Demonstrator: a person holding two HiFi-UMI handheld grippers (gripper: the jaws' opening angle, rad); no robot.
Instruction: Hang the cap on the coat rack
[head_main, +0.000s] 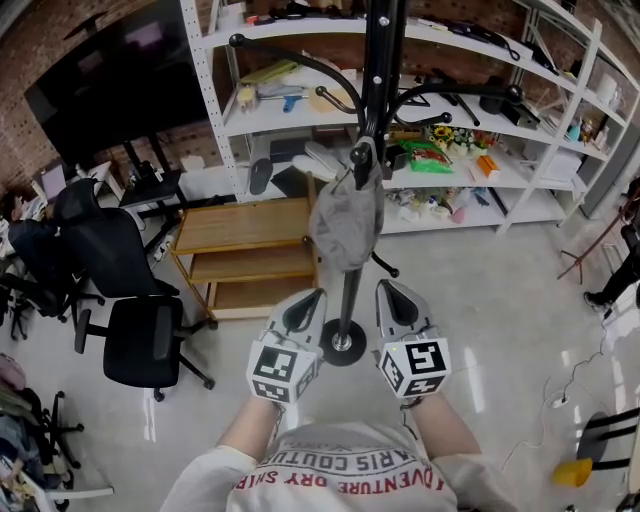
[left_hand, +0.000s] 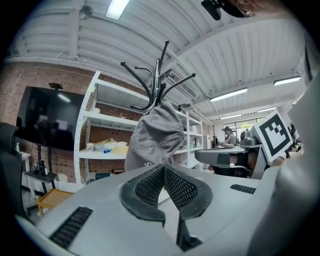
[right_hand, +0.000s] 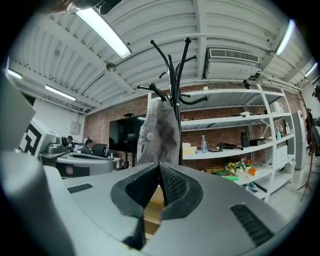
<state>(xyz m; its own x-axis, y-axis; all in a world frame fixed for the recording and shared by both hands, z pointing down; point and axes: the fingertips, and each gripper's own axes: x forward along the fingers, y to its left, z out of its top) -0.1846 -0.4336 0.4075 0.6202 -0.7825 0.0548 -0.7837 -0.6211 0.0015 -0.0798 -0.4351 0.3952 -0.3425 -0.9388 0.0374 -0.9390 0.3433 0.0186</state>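
The cap (head_main: 345, 225), grey fabric, hangs on the coat rack (head_main: 385, 60). It drapes from a short lower hook and lies against the black pole, well above the round base (head_main: 343, 345). The fabric covers the exact point where it catches, so it appears to be hooked by its crown or back strap; which one cannot be told.

Left gripper (head_main: 308, 300): jaws closed tip to tip, nothing between them. In the left gripper view the cap is beyond the jaw tips and clear of them.

Right gripper (head_main: 392, 292): jaws closed tip to tip, nothing between them. In the right gripper view the cap and pole stand ahead of the tips, apart from them.

In the head view the two grippers sit side by side, one on each side of the pole, below the cap and not touching it.

Surroundings: a wooden cart (head_main: 250, 250) stands left of the rack, an office chair (head_main: 140, 335) further left, and white shelves (head_main: 520, 165) behind.
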